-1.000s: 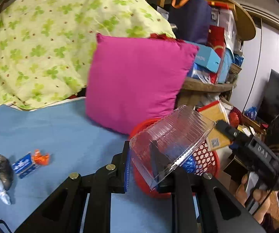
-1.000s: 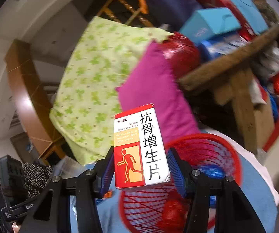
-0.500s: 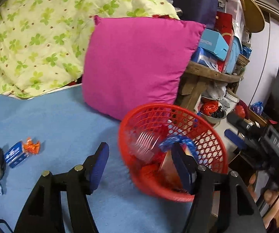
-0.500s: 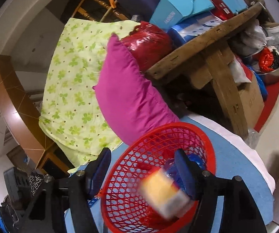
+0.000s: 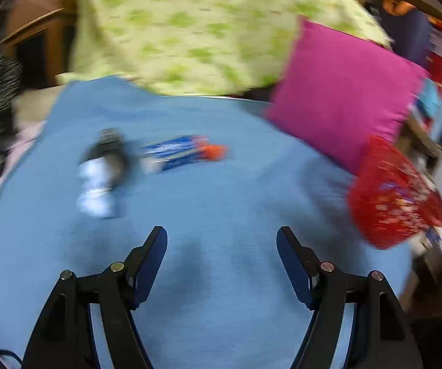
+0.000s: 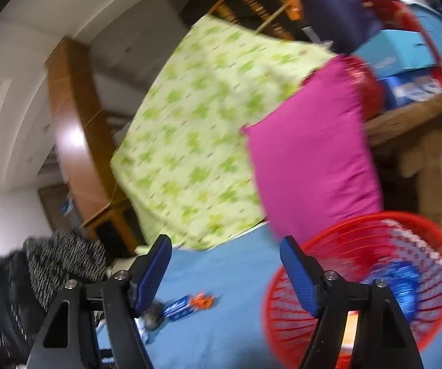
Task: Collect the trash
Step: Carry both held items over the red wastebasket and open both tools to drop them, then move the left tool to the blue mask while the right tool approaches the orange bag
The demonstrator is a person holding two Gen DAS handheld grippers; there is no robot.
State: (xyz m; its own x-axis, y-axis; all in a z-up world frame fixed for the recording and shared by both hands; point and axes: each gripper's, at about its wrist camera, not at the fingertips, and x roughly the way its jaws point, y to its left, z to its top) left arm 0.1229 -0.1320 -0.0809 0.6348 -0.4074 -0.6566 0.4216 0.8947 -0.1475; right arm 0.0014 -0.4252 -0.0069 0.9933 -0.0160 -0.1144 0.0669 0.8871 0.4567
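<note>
- Lying ahead-left of the released, empty left hand-held gripper: blue wrapper and dark wad on the bed.
- Right hand-held gripper released, empty; red basket just right.

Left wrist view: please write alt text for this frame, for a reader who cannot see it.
The open, empty left gripper points over a blue bedsheet toward blurred litter: a dark and white wrapper and a blue and orange wrapper. A red mesh basket sits at right below a pink pillow.
</note>
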